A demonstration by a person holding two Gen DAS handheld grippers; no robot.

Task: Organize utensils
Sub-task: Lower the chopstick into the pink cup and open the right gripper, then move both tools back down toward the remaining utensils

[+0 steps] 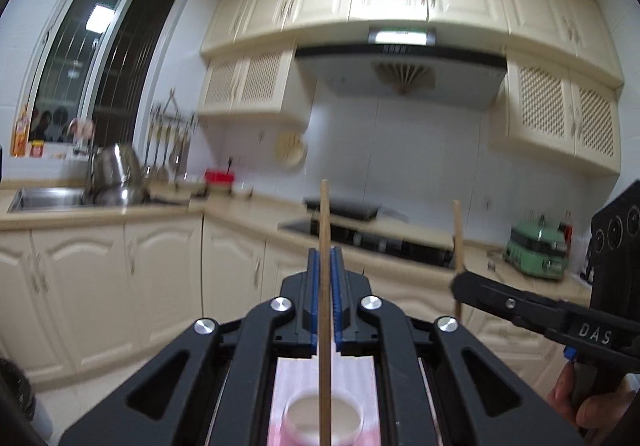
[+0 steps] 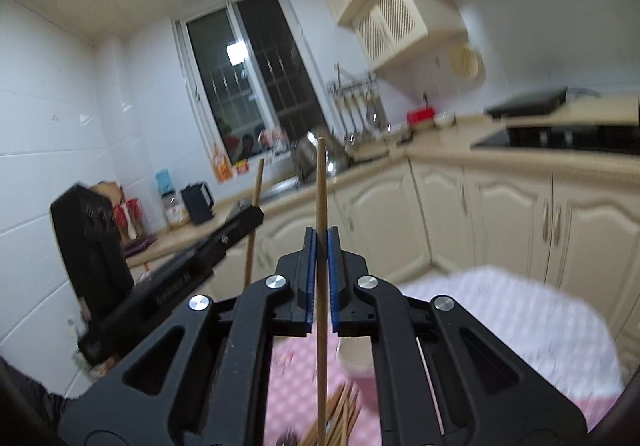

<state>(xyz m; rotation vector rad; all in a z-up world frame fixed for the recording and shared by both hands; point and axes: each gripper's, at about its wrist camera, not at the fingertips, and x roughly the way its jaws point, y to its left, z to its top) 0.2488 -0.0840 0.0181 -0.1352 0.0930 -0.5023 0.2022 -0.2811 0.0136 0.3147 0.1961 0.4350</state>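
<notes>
My left gripper (image 1: pixel 325 258) is shut on a wooden chopstick (image 1: pixel 325 230) that stands upright, its lower end over a white cup (image 1: pixel 325 420) on the pink checked tablecloth (image 1: pixel 292 378). My right gripper (image 2: pixel 321 236) is shut on a second upright chopstick (image 2: pixel 321 185). Below it lies a pile of several chopsticks (image 2: pixel 340 412) beside a pink-and-white cup (image 2: pixel 358 364). The right gripper also shows in the left wrist view (image 1: pixel 458 284) with its chopstick (image 1: pixel 457 230). The left gripper shows in the right wrist view (image 2: pixel 254 213) with its chopstick (image 2: pixel 258 181).
Both grippers are held high above a round table (image 2: pixel 520 326). Cream cabinets (image 1: pixel 100 278), a sink (image 1: pixel 48 197) with steel pots, a black stove (image 1: pixel 360 234) and a green appliance (image 1: pixel 536 250) line the counter beyond.
</notes>
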